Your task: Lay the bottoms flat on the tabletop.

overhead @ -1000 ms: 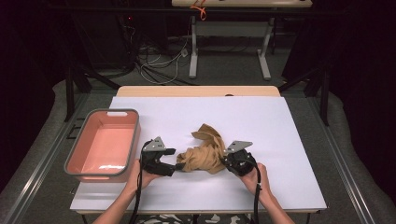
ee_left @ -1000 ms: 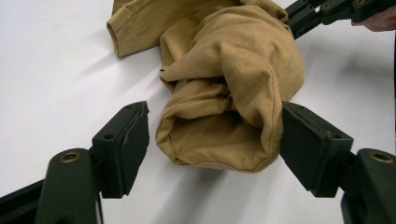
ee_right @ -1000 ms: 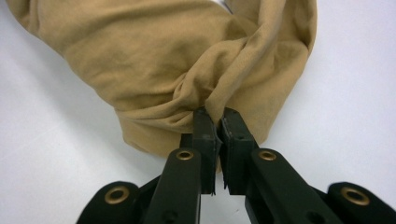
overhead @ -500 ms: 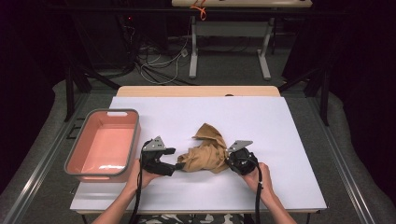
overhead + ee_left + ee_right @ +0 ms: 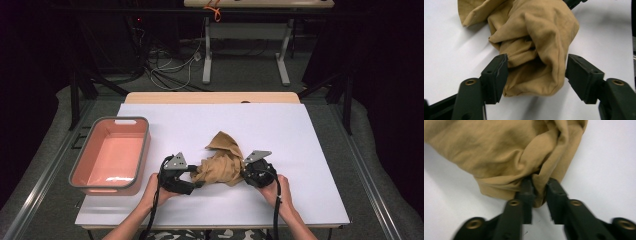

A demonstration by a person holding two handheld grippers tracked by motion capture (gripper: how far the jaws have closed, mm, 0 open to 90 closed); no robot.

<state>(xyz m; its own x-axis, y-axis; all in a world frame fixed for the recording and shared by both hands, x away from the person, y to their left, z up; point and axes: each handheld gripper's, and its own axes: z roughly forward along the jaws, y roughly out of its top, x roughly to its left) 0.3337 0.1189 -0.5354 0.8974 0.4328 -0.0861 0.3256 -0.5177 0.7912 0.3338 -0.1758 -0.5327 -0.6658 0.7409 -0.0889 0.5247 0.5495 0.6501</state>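
Tan cloth [image 5: 221,162]: crumpled heap on white table [image 5: 300,145], near the front edge, between the two grippers; one flap sticks up toward the back. Well apart from the pink bin [image 5: 111,154] at table left.
Step in hand: looks like getting a two-point grip on the cloth, prob. to lift or spread it; the end goal is a guess.
L gripper [image 5: 192,176]: at the cloth's left end. In the left gripper view [image 5: 536,75] jaws stand wide, a thick fold of cloth bulging between them; the left pad touches the fabric, the right pad sits just beside it w/ a gap. Nothing clamped yet.
R gripper [image 5: 245,172]: at the cloth's right end. In the right gripper view [image 5: 539,192] jaws are narrow, pinched onto a bunched ridge of fabric; a small tab of cloth hangs between the pads.
How to do it well: close L on one clean fold, not the whole bulge, since a thick wad may slip out. Keep the jaws low to the table so the bottom layer gets caught too. Hold R steady while L closes, else the heap drags away from L. Then pull apart evenly, no jerks.
Risk: R's bite looks shallow, near the cloth's edge; could slide off under tension.
Bin: no contents visible.
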